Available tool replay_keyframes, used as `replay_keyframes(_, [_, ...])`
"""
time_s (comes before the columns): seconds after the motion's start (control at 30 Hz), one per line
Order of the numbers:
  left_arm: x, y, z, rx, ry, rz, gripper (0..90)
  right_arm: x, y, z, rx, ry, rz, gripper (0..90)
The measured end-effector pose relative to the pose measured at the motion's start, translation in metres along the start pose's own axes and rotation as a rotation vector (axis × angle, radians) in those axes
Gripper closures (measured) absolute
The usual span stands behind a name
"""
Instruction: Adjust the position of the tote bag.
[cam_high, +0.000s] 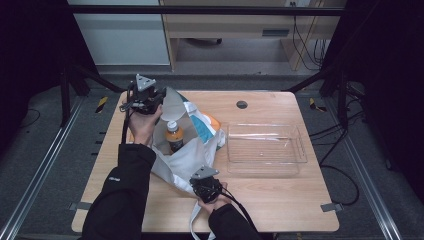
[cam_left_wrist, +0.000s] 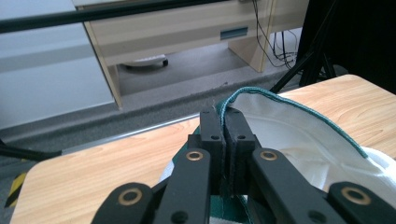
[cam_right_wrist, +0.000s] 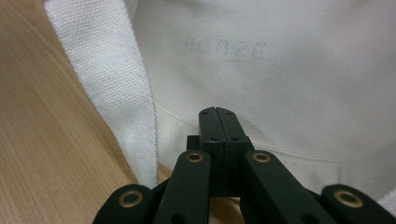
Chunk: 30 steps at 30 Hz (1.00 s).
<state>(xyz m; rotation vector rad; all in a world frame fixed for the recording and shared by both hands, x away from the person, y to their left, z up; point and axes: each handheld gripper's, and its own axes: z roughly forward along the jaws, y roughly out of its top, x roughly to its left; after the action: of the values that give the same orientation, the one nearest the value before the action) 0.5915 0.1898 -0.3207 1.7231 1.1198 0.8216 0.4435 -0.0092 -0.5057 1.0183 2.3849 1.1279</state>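
Bag (cam_high: 187, 150) of white cloth sits in the middle of the bench (cam_high: 280, 195), and both tools are holding it open. The left hand-held gripper (cam_high: 145, 102) is at the far side of the bag. Its jaws are squeezed tight on the green edge (cam_left_wrist: 299, 109) of the bag and lift that edge up. The right hand-held gripper (cam_high: 206, 189) is at the near side, low by the bench. Its jaws are pressed together on the white cloth (cam_right_wrist: 289, 88) near the strap (cam_right_wrist: 107, 93).

Inside the open bag stands a bottle (cam_high: 174, 136) with an orange cap. It stands up straight, so its long side points up and down. The bottle is between the two tools. It is just below and to the right of the left one in the high view, and farther up the bench from the right one. The left one looks nearer to it.

A clear plastic tray (cam_high: 295, 150) sits on the bench to the right of the bag, a little apart from it. It has nothing in it.

I think the bottle has to come out next. The mouth of the bag faces up, so a tool would have to come down from above. But both are busy with the cloth, so one must let go first, and then the bag may flop over the bottle.
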Motion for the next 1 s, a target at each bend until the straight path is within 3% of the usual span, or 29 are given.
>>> replay_keyframes(0.67, [0.005,-0.015,0.032,0.074,0.012,0.033,87.7,-0.001,0.0,0.0,-0.004,0.001,-0.005,90.0])
replay_keyframes(1.0, [0.014,-0.027,0.039,0.098,0.01,0.009,87.8,-0.001,0.0,0.001,-0.005,0.002,-0.009,90.0])
